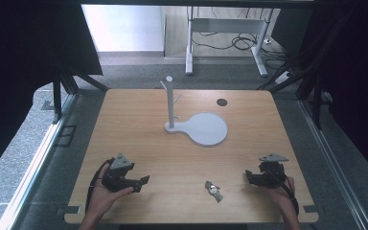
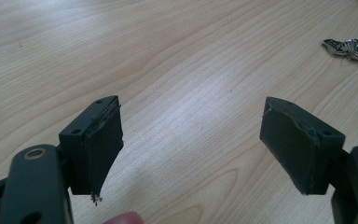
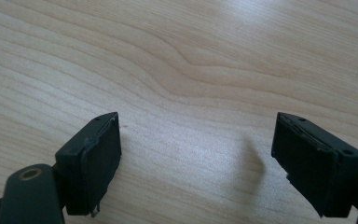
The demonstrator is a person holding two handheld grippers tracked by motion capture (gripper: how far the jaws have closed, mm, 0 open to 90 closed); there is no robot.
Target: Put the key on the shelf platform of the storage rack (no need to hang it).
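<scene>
A small bunch of keys (image 1: 213, 190) lies flat on the wooden table (image 1: 139, 143) near its front edge, between the two hands. The keys (image 2: 349, 48) also lie at the upper right of the left gripper view. A white stand (image 1: 170, 103) with a post, side pegs and a round base plate rises at the table's middle. My left gripper (image 1: 143, 183) rests low at the front left, jaws wide apart with bare wood between them (image 2: 191, 140). My right gripper (image 1: 247, 176) sits at the front right, open too, nothing between its jaws (image 3: 196, 149).
A dark round disc (image 1: 222, 102) is set into the tabletop at the back right. Beyond the far edge stand a white desk frame (image 1: 225, 43) and loose cables on the floor. Dark curtains hang at both sides.
</scene>
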